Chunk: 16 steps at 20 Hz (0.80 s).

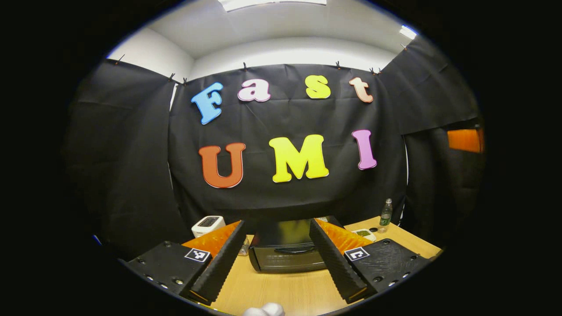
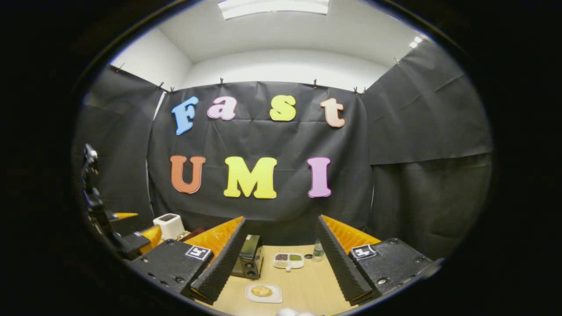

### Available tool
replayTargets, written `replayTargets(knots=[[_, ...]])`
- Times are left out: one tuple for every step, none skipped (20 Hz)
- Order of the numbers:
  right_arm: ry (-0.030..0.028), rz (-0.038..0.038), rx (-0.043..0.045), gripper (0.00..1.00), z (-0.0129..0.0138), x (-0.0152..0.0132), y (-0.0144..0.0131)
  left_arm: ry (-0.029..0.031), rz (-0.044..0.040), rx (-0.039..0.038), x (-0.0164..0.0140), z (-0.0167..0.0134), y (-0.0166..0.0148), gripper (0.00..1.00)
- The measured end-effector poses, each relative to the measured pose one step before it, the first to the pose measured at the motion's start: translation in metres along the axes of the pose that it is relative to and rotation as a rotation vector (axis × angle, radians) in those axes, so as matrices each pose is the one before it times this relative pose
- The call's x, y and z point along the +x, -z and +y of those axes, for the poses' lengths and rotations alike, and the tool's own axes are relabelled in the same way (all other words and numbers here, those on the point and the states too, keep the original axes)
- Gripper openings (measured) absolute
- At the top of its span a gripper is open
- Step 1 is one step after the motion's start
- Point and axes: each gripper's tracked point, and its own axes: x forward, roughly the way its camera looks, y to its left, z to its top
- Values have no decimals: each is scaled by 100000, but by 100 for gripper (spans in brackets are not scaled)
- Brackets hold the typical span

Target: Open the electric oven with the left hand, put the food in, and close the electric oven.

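The black electric oven (image 1: pixel 285 251) stands on the wooden table (image 1: pixel 281 292) with its door shut and its handle facing me. My left gripper (image 1: pixel 277 263) hangs open in front of it, its fingers framing the oven at some distance. In the right gripper view the oven (image 2: pixel 248 261) is seen from its side, at the left of the table. A golden piece of food (image 2: pixel 261 290) lies on a white plate (image 2: pixel 263 297) in front of my open right gripper (image 2: pixel 281 267). The left gripper (image 2: pixel 131 241) appears far left there.
A white appliance (image 1: pixel 208 225) stands left of the oven. A plastic bottle (image 1: pixel 385 215) and a white divided tray (image 2: pixel 288 260) with small foods sit toward the back of the table (image 2: pixel 307 285). Black cloth walls close in the booth.
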Motion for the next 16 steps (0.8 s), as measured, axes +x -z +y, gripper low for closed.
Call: replayTargets(knots=[[303, 460, -320, 100, -247, 170, 58, 794, 506, 358, 1077, -647, 903, 100], [435, -12, -269, 100, -263, 131, -75, 447, 647, -486, 1040, -579, 1293, 95], [606, 234, -313, 100, -223, 104, 11, 898, 1702, -1420, 1066, -631, 1195, 100], [478, 576, -194, 100, -203, 40, 156, 829, 1833, -1831, 1075, -706, 1299, 95], [592, 338, -211, 100, -191, 169, 73, -180, 2267, -1009, 1169, -297, 1340, 95], [761, 456, -279, 100, -359, 13, 214, -586, 2786, -520, 1451, -187, 1336, 95], [668, 740, -242, 100, -303, 17, 163, 702, 2179, -850, 950, -526, 1308, 93], [804, 316, -477, 100, -316, -15, 169, 396, 889, -118, 1356, -357, 921, 90], [910, 280, -438, 100, -309, 124, 42, -450, 1444, 939, 1187, -105, 846, 95], [591, 783, -213, 100, -140, 162, 160, 79, 1363, -662, 1091, -248, 903, 95], [522, 405, -3, 100, -99, 149, 155, 31, 558, -580, 979, -165, 451, 95], [337, 493, -145, 100, -124, 157, 138, -679, 1000, 1365, 1021, 156, 621, 95], [415, 655, -218, 100, -71, 180, 136, -402, 712, 163, 872, 111, 445, 95], [216, 423, -410, 100, -97, 75, 247, 581, -327, -410, 923, -257, 276, 96], [299, 586, -637, 100, -3, 194, 133, 107, 1157, 855, 890, -37, 431, 95], [106, 732, -578, 100, 43, 190, 302, -550, 2422, 50, 479, 167, 864, 95]])
